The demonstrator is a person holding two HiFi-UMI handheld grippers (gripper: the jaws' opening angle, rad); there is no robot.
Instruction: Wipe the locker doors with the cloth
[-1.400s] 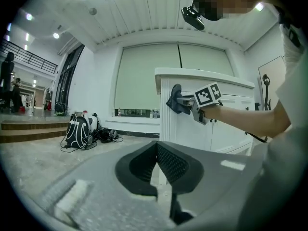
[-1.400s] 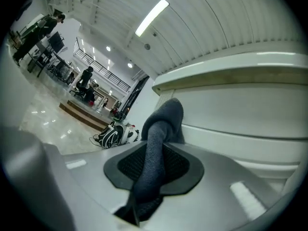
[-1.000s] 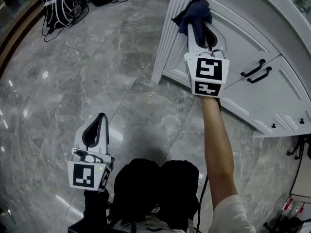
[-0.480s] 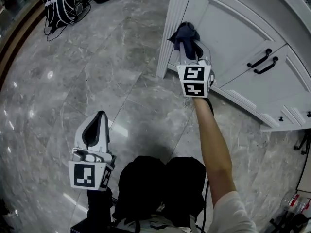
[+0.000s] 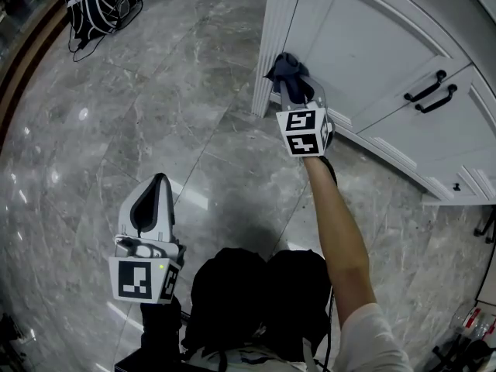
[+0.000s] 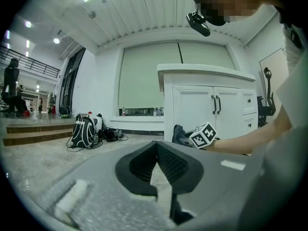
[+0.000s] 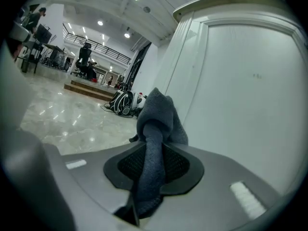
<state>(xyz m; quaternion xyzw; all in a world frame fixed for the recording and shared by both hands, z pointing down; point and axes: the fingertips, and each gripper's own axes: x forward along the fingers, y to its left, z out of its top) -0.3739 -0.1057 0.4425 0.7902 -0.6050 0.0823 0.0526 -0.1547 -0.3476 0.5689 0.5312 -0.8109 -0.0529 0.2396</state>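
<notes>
The cloth point(image 5: 288, 68), dark blue and bunched, is sitting pinched in your right tongs point(image 5: 293, 84). They are grasping it near its middle, so one fold is rising past the tips and a tail is hanging back between the pads. In the right gripper view the cloth point(image 7: 155, 124) is filling the gap of the right tongs point(image 7: 154, 150), and the white locker door point(image 7: 250, 90) is standing just beside it on the right. Whether the fabric is actually touching the panel cannot be told.

In the head view you are holding the cloth low at the left edge of the locker door point(image 5: 372, 45), right next to the fluted post point(image 5: 277, 22) at the cabinet's corner. Your right forearm point(image 5: 335, 215) is reaching out straight. The pair of black handles point(image 5: 426, 87) is sitting well apart from the cloth, toward the right.

Your left tongs point(image 5: 160, 183) are hanging clenched and empty over the grey marble floor point(image 5: 139, 122), well apart from the cabinet. The left gripper view is showing the left tongs point(image 6: 156, 146) with their tips meeting and nothing between them. Beyond them, the marker cube point(image 6: 204, 134) of your right tongs is showing. A black backpack point(image 5: 94, 6) is lying on the floor far to the left.
</notes>
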